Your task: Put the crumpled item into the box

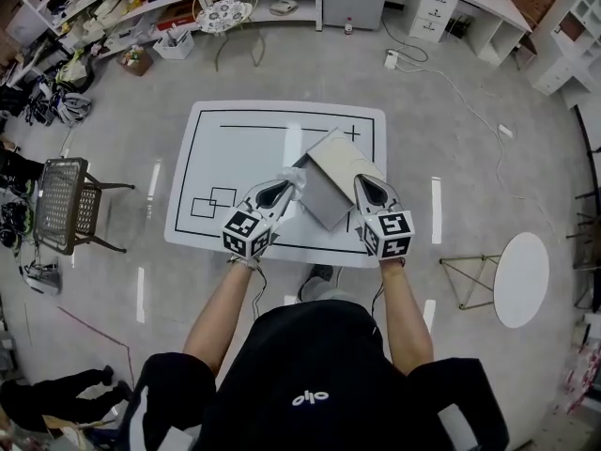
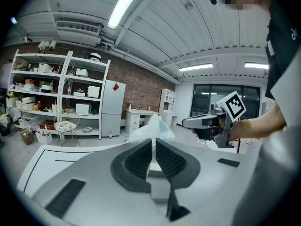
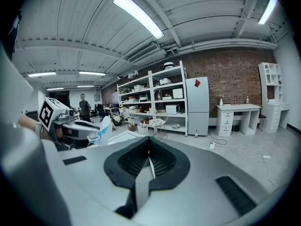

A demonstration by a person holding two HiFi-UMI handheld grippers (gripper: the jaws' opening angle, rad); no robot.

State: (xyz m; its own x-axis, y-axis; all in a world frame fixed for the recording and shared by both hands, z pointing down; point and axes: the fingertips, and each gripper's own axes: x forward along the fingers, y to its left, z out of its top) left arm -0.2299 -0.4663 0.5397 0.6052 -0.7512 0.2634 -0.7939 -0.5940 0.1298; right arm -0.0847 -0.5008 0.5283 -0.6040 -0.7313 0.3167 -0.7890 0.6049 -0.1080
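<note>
My left gripper (image 1: 285, 186) is shut on the crumpled item (image 1: 297, 177), a white and pale blue wad. In the left gripper view the crumpled item (image 2: 154, 125) sticks up from between the closed jaws. It hangs over the left edge of the grey box (image 1: 319, 195) in the middle of the white table (image 1: 211, 139). My right gripper (image 1: 364, 181) is shut on the box's raised flap (image 1: 340, 158). In the right gripper view a thin grey sheet of that flap (image 3: 150, 167) runs between the jaws. The left gripper (image 3: 75, 126) with the crumpled item (image 3: 103, 131) shows at that view's left.
A wire chair (image 1: 61, 205) stands left of the table, and a round white side table (image 1: 521, 278) is at the right. Shelves (image 1: 113, 7) and white cabinets (image 1: 451, 7) line the far wall. A cable (image 1: 451, 92) runs across the floor.
</note>
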